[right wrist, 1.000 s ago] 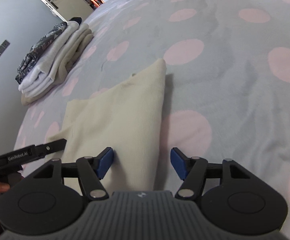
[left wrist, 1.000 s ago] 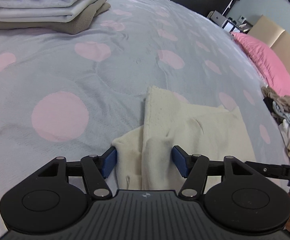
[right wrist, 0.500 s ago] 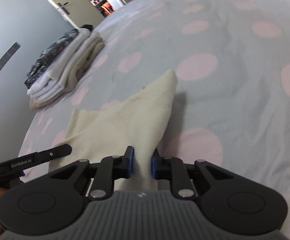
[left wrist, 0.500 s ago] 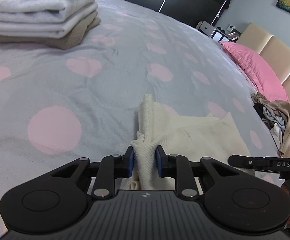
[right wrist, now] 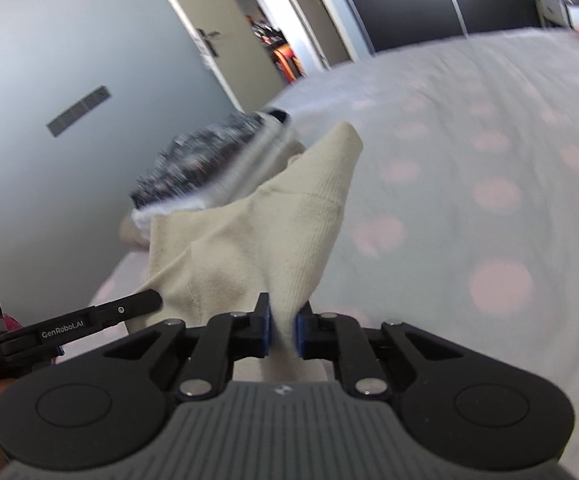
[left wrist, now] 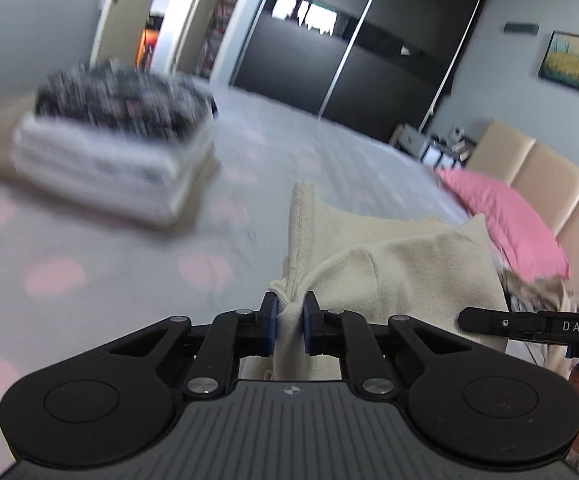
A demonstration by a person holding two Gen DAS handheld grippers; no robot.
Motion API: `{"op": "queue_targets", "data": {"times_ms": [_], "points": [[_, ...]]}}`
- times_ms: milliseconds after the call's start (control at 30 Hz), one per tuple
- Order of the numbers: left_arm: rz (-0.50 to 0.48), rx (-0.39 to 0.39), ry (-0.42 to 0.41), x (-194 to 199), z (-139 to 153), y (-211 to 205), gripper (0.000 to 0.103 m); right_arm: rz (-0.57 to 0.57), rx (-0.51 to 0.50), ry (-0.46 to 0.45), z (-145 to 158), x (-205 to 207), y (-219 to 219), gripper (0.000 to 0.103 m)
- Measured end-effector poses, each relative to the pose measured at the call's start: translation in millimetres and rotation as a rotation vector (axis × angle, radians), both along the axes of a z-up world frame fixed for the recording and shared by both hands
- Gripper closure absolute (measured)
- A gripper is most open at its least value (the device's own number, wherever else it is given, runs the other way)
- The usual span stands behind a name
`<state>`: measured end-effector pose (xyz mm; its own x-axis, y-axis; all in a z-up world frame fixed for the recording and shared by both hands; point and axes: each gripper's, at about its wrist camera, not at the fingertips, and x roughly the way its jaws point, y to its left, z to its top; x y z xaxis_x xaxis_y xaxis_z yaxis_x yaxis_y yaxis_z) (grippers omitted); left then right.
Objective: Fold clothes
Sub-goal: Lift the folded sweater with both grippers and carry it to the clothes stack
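A cream knitted garment [left wrist: 389, 272] hangs lifted above the bed, held at two near corners. My left gripper [left wrist: 289, 320] pinches one bunched corner; its jaws are still closing, and the blue pads press on the cloth. In the right wrist view the same cream garment [right wrist: 273, 232] rises in a peak from my right gripper [right wrist: 282, 330], whose jaws are also closing, pads tight on the fabric. The garment's far end trails toward the bed, and where it rests is hidden.
A grey bedspread [left wrist: 109, 260] with pink dots lies below. A stack of folded clothes [left wrist: 117, 152] sits at the far left of the bed. A pink pillow [left wrist: 505, 220] and a heap of loose clothes [left wrist: 541, 288] lie at the right, by the beige headboard.
Both grippers went from open around the flat garment's near edge to shut on it. Both then rose and tipped up, lifting the cloth off the bedspread.
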<state>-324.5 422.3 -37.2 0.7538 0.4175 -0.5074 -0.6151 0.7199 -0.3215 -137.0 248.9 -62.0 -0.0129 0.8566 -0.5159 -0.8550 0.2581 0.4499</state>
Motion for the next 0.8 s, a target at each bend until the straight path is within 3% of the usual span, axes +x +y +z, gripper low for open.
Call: {"op": "queue_targets", "data": {"times_ms": [267,533,667,800], "points": [[0.074,0.17,-0.025,-14,95,85,0.093,0.114,0.103,-0.012,83,-6,102,0.09],[0.109,0.328,0.071,2,179,170,0.093,0.192,0.111,0.004,153,-2,228,0.09],[0.118,0.363,0.126,18,197,208,0.093,0.212,0.103,-0.004,171,1,283,0.09],[0.125,0.355,0.184,39,181,248,0.093,0.21,0.064,0.004,168,9,332,0.09]]}}
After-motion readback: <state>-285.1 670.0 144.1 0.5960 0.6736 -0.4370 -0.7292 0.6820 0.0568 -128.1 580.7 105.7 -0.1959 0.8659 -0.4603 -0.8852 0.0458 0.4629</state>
